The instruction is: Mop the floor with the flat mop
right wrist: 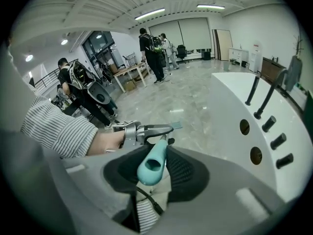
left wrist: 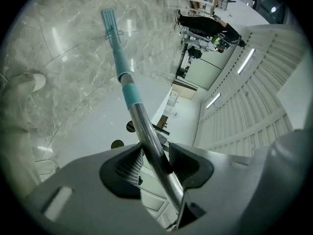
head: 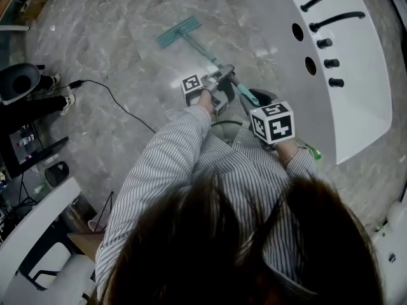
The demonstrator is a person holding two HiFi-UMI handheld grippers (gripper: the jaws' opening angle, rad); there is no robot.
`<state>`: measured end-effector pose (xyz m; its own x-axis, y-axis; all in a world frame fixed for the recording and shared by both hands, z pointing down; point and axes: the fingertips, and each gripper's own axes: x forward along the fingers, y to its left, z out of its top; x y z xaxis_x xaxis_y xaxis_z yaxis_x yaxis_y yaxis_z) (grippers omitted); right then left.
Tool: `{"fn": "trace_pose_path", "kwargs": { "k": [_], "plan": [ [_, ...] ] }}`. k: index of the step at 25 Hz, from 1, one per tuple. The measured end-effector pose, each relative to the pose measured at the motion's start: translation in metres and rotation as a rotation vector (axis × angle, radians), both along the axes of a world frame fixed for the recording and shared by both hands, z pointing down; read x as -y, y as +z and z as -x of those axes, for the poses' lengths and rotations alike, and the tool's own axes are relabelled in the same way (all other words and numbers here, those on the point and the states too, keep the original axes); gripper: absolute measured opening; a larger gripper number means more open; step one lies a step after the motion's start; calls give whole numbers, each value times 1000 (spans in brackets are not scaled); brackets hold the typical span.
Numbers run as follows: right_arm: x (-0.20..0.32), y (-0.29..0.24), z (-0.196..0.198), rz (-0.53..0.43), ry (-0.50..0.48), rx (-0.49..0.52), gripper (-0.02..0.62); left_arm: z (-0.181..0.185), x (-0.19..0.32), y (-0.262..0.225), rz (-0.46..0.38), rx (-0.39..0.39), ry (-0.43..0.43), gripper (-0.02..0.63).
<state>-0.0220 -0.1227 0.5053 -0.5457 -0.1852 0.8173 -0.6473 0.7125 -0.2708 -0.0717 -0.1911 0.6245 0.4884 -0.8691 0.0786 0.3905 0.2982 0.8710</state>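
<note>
Mop, flat-headed, teal with a steel shaft (head: 180,30), slants onto the grey marbled floor (head: 114,37); left gripper (left wrist: 152,161) pinches the shaft; right gripper (right wrist: 156,168) clamps its teal handle end.

Bright, even light from ceiling strips (right wrist: 149,13), soft glare on the glossy floor (head: 127,37), fisheye-warped gripper views.

Mop head (head: 179,30) lies on the floor (head: 114,37) ahead of me. Its handle (head: 206,53) runs back through my left gripper (left wrist: 151,163), then my right gripper (right wrist: 155,166) behind it. Tub (head: 362,94) stands along the floor's right side; cable (head: 121,103) lies left.
</note>
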Motion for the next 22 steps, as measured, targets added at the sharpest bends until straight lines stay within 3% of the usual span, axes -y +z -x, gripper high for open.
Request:
{"fn": "trace_pose_path", "kwargs": {
  "k": [5,9,17,22],
  "plan": [
    [-32,3,-13,-17,-41,-30,115,-13,-31,2,-2,-18,-35,162],
    [-67,3,-34,-3,-20,-25,115,-35,-67,3,11,-6,-7,161],
    [-155,5,-98,8,43,-32,115,-103,-154,2,-2,3,69,161],
    [-220,-4,-158,31,81,-54,114,-165,-218,-3,-9,19,124,162]
  ]
}}
